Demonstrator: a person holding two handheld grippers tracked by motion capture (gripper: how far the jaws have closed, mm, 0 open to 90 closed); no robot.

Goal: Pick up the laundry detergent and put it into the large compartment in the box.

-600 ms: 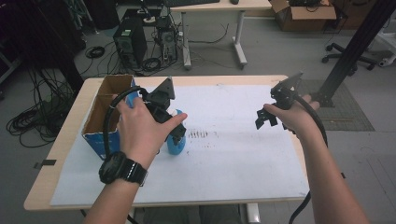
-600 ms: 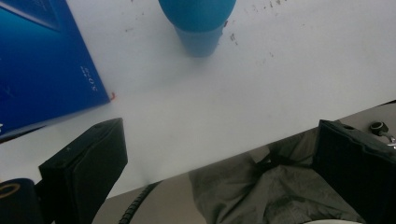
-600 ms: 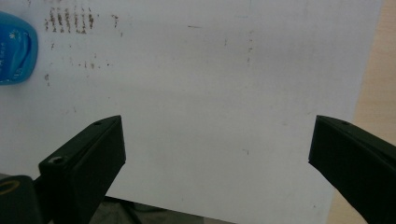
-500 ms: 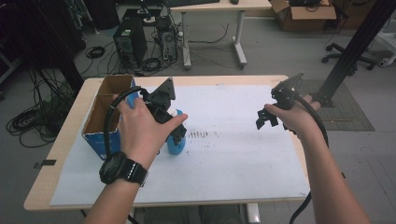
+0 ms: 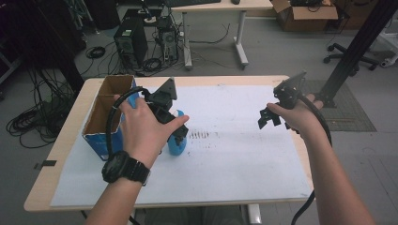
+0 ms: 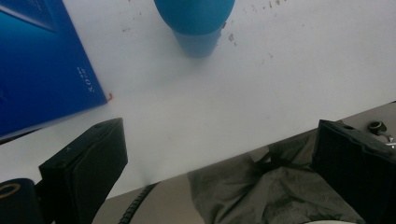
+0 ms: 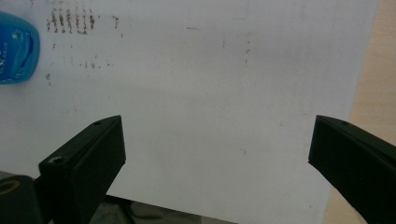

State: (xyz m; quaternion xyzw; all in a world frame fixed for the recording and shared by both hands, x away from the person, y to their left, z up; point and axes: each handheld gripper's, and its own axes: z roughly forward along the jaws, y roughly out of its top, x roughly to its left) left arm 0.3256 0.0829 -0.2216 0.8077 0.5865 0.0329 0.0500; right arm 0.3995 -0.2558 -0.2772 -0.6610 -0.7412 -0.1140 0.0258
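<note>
A small blue bottle (image 5: 177, 146) stands upright on the white paper sheet (image 5: 234, 154), just right of an open cardboard box with blue sides (image 5: 104, 117). My left gripper (image 5: 180, 132) hovers right over the bottle, partly hiding its top. In the left gripper view the left gripper (image 6: 219, 128) is wide open and holds nothing, with the bottle (image 6: 196, 18) ahead of the jaws and the box's blue wall (image 6: 37, 70) to the left. My right gripper (image 5: 268, 119) hangs over the paper's right part. The right gripper (image 7: 218, 121) is open too, with the bottle (image 7: 16, 46) far off at upper left.
Dark smudges (image 5: 199, 135) mark the paper right of the bottle. The wooden table edge (image 7: 383, 70) runs just right of the paper. The person's trousers (image 6: 261, 186) lie below the table's near edge. Computers, cables and another desk stand on the floor beyond the table.
</note>
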